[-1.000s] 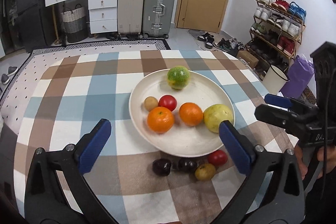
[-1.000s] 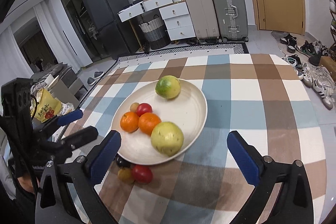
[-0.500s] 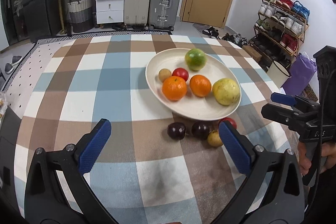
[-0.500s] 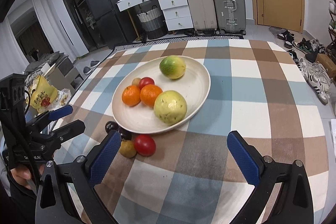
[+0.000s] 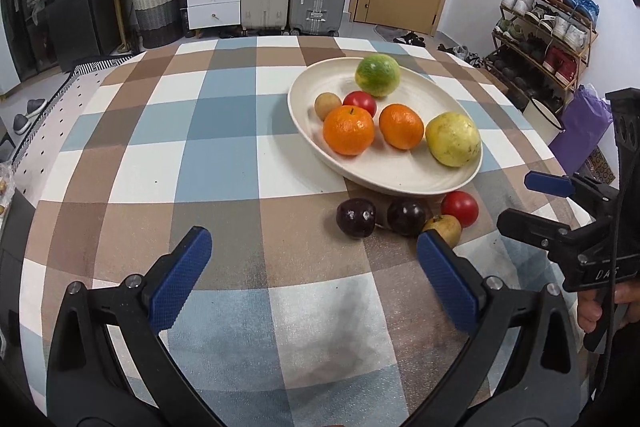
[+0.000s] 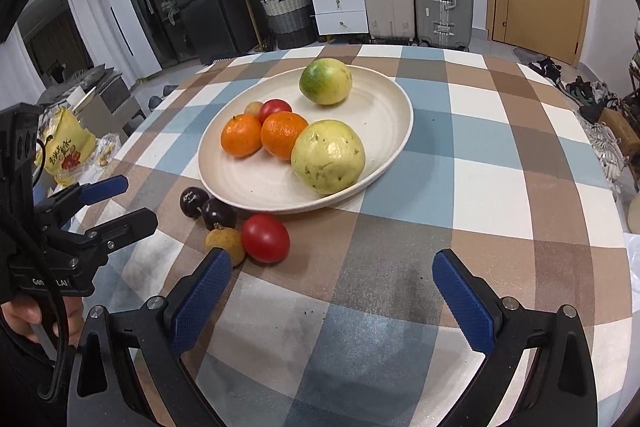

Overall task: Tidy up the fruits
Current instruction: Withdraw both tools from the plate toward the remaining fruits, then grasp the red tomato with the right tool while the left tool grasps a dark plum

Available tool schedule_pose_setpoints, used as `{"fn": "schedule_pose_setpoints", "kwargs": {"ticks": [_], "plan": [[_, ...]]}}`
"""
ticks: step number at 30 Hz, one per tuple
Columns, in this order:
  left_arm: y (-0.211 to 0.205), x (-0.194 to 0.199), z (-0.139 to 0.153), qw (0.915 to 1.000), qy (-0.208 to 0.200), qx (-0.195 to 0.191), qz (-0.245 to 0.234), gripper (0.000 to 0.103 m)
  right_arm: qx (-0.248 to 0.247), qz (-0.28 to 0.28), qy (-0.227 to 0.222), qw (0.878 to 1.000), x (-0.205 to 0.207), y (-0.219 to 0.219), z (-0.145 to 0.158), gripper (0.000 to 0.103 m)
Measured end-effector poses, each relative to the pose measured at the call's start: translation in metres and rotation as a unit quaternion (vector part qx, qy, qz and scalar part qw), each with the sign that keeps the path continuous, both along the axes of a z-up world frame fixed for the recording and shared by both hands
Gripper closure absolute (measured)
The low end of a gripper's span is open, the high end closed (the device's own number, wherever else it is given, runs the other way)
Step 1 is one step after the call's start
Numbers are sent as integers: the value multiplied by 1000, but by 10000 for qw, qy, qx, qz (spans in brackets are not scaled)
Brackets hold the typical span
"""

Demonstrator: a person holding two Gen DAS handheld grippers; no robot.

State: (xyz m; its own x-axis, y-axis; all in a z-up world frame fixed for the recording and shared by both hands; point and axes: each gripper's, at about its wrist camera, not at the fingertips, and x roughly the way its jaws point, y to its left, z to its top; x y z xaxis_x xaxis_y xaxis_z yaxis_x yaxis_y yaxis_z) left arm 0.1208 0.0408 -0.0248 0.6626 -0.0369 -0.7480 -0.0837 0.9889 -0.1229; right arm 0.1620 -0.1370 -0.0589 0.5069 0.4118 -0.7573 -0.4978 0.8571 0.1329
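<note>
Task progress, read left to right across the checked tablecloth (image 5: 224, 163). The left gripper (image 5: 308, 279) is held spread and empty above the near edge of the table, its blue pads (image 5: 180, 277) well apart; nothing is pinched. On the cream plate (image 5: 400, 175), which sits toward the far right part of the table, six fruits are already gathered: a small tan fruit (image 5: 327, 105), a red tomato-like fruit (image 5: 360, 102), a green-and-yellow citrus (image 5: 377, 75) near the far rim, two oranges (image 5: 349, 131) (image 5: 401, 126) side by side, and a yellow-green guava-like fruit (image 5: 453, 139) at the right rim. Four fruits are left on the cloth just beside the plate's near rim: two dark plums (image 5: 355, 218) (image 5: 406, 217), a small yellow-brown fruit (image 5: 443, 228) and a second red fruit (image 5: 460, 209), clustered closely and apparently touching one another. The task is judged a little over half done, with these four still to be lifted onto the plate. The right gripper (image 6: 332, 291) is likewise spread and empty, low over the near edge, its left pad just beside the yellow-brown fruit. The yellow-brown fruit is partly covered by a pad in each wrist view. The exact species of the small fruits cannot be made out. Only fingers of each hand show at the frame edges.
</note>
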Motion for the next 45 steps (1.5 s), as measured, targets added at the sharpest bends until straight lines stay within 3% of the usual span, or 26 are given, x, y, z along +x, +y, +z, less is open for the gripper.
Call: {"fn": "schedule_pose_setpoints", "kwargs": {"ticks": [28, 32, 39, 45], "plan": [[13, 29, -28, 9990, 339, -283, 64, 1, -607, 264, -213, 9976, 10, 28, -19, 4], [13, 34, -31, 9987, 371, -350, 37, 1, -525, 364, -164, 9978, 11, 28, -19, 11], [11, 36, -29, 9985, 269, -456, -166, 18, -408, 635, -156, 9970, 7, 30, -18, 27], [6, 34, -28, 9973, 163, -598, -391, 48, -189, 765, -54, 9969, 9, 29, -20, 34]]}}
